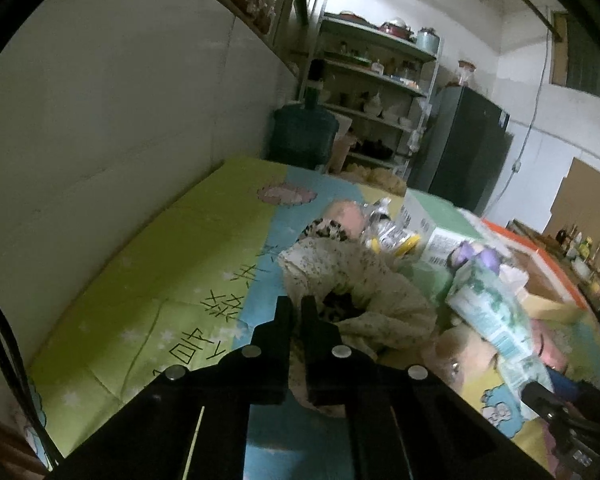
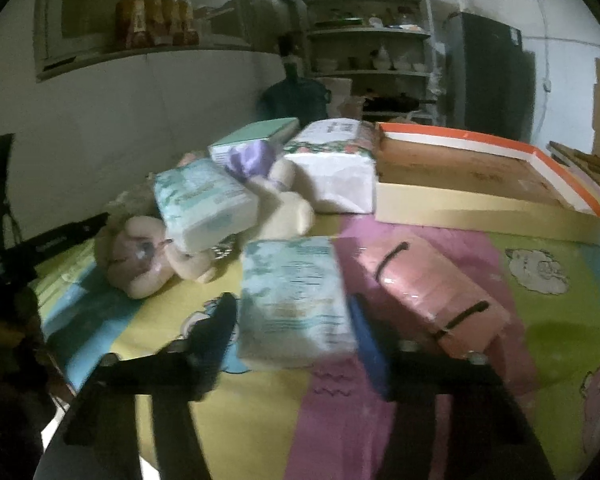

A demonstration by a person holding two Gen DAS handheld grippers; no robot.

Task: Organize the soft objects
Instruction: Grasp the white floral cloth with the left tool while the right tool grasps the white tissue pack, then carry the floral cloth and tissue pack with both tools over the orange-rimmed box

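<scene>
Left claw (image 1: 296,312) is pinched nearly shut on a fold of the speckled cream cloth (image 1: 364,280) bunched on the worktop (image 1: 148,264). Right claw (image 2: 292,320) sits narrower than wide, its fingers (image 2: 216,328) hugging a teal-and-white tissue pack (image 2: 296,300), probably touching, the blur makes it hard to call. Label text is unreadable. I count two teal packs, the second (image 2: 204,200) leaning on a plush toy (image 2: 140,260), plus one pink pack (image 2: 432,292) and one orange-rimmed box (image 2: 480,184).
</scene>
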